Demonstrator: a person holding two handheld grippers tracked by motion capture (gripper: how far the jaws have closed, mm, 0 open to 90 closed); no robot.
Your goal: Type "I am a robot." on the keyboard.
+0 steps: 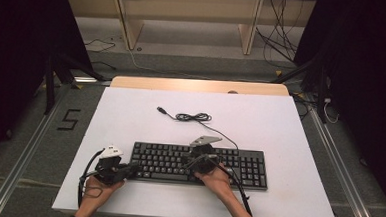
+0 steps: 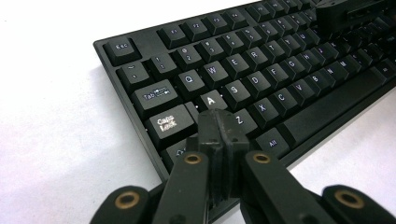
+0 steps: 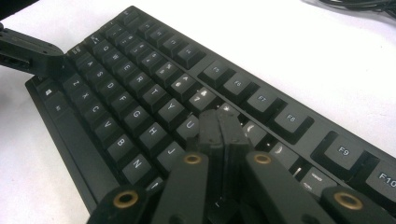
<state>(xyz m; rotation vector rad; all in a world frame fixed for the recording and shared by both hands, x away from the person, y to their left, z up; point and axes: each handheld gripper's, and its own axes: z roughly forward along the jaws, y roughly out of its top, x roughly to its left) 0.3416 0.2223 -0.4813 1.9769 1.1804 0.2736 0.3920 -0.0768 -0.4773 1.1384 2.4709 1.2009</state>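
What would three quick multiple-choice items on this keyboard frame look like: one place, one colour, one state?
1. Where do the left gripper tips sit?
A. over the number pad
B. by the A key, at the keyboard's left end
C. on the loose cable

2. What colour is the keyboard?
A. white
B. black
C. silver

3. How do the right gripper jaws stand?
A. shut, nothing between them
B. wide open
C. shut on the cable

Answers:
1 B: the left gripper view shows the tips beside the A key, near Caps Lock.
2 B: black case and keys on the white table in the high view.
3 A: the right gripper view shows the jaws pressed together above the keys; the cable lies coiled behind the keyboard.
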